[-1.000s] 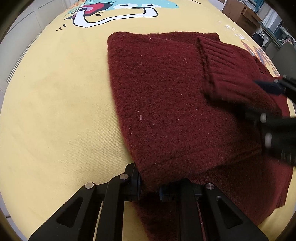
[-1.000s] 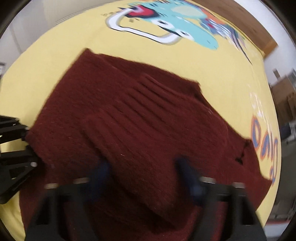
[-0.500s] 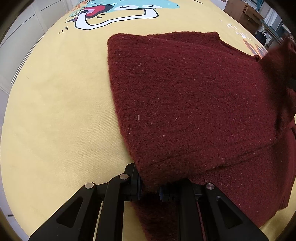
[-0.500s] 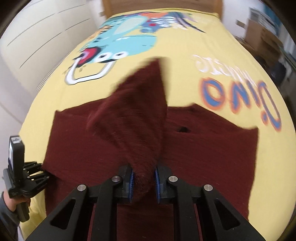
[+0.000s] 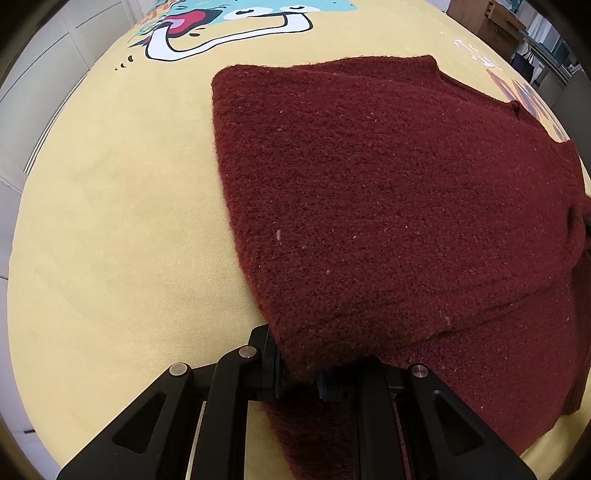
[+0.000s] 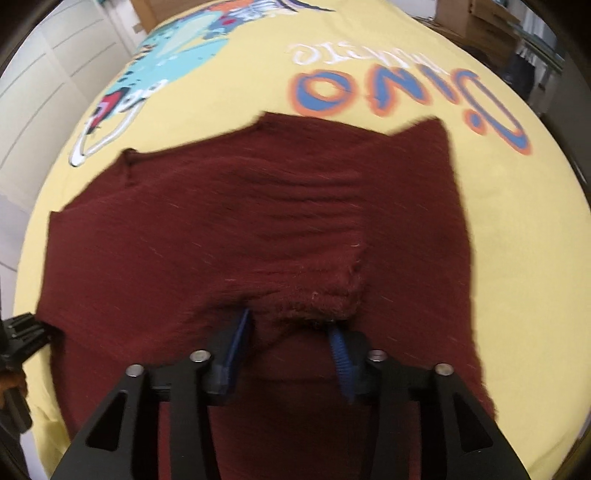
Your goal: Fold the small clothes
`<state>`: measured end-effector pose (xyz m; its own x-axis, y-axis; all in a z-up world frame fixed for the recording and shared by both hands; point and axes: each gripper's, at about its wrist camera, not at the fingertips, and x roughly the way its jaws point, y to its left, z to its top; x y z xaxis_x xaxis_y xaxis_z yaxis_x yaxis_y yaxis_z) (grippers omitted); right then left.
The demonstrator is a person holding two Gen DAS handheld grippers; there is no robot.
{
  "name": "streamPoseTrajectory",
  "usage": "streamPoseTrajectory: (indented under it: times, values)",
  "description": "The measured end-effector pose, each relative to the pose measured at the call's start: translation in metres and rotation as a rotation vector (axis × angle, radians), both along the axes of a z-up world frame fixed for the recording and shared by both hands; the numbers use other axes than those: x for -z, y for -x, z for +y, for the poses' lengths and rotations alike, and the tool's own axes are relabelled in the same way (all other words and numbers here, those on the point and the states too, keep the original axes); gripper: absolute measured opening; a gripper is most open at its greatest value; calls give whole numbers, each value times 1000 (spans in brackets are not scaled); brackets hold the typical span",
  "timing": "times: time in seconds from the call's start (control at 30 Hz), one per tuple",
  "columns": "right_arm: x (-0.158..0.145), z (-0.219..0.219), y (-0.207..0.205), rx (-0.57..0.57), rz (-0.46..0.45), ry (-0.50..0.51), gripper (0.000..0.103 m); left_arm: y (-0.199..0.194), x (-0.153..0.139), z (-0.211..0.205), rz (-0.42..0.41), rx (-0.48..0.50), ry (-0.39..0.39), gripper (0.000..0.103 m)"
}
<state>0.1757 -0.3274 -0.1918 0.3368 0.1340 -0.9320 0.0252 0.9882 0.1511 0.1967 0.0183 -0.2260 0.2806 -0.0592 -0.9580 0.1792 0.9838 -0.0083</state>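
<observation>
at the bottom of the left view the left gripper is clamped on the near corner of the dark red sweater, apparently to anchor it. in the blurred right view the right gripper is spread wide, the ribbed cuff seemingly released. the fuzzy knit lies folded mid-frame on the yellow sheet

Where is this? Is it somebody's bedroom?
Probably a bedroom or a storage room. The dark red sweater lies on a yellow dinosaur bedsheet, with white cupboard doors at one side and cardboard boxes at the back.
</observation>
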Motion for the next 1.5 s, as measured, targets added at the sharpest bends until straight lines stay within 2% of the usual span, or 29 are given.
streamPoseTrajectory:
  times: [0.17, 0.37, 0.43, 0.57, 0.63, 0.67, 0.7, 0.77, 0.9, 1.17, 1.23, 1.3, 1.33, 1.37, 1.4, 1.43, 1.5]
  values:
    - [-6, -28, 9, 45, 29, -61, 51, 1, 4, 1, 1, -2, 2, 11]
    - [-35, -40, -3, 104, -6, -135, 66, -1, 4, 1, 5, 0, -4, 11]
    - [-31, -37, -15, 109, 27, -107, 68, -1, 3, 1, 4, -2, -4, 11]
    - [2, -25, -37, 108, 131, -65, 68, -1, 4, 0, 5, -9, 1, 11]
    - [10, -20, -36, 117, 127, -74, 69, -1, 3, 0, 5, -9, 1, 11]
    - [8, -16, -33, 104, 100, -76, 61, -1, 3, 0, 4, -8, -1, 11]
    - [7, -13, -30, 84, 81, -86, 36, -1, 3, 0, 1, -3, -6, 11]
    - [2, -7, -26, 33, 59, -77, 17, 0, 1, -3, 5, 11, -16, 11]
    - [-12, -11, -15, 34, -30, -30, 13, 0, -2, -4, 3, 21, -18, 11]
    - [7, -13, -10, 34, -24, 29, 16, -3, 2, -5, 10, 17, -29, 12]
    - [5, -14, -9, 48, -31, 28, 24, -3, 1, -5, 6, 15, -35, 13]
    - [4, -13, -10, 53, -34, 56, 43, -3, -1, -8, 2, 15, -51, 15]
    - [1, -14, -8, 50, -38, 66, 47, -3, -3, -8, 4, 13, -57, 17]
    - [-3, -15, -6, 50, -43, 73, 56, -3, -6, -8, 10, 2, -63, 20]
    - [-9, -17, -2, 49, -54, 73, 62, -3, -9, -6, 12, -8, -65, 33]
    - [-15, -20, 3, 47, -64, 71, 64, -2, -14, -5, 16, -21, -62, 58]
    - [-29, -19, 8, 38, -88, 75, 81, 1, -24, -1, 21, -58, -50, 88]
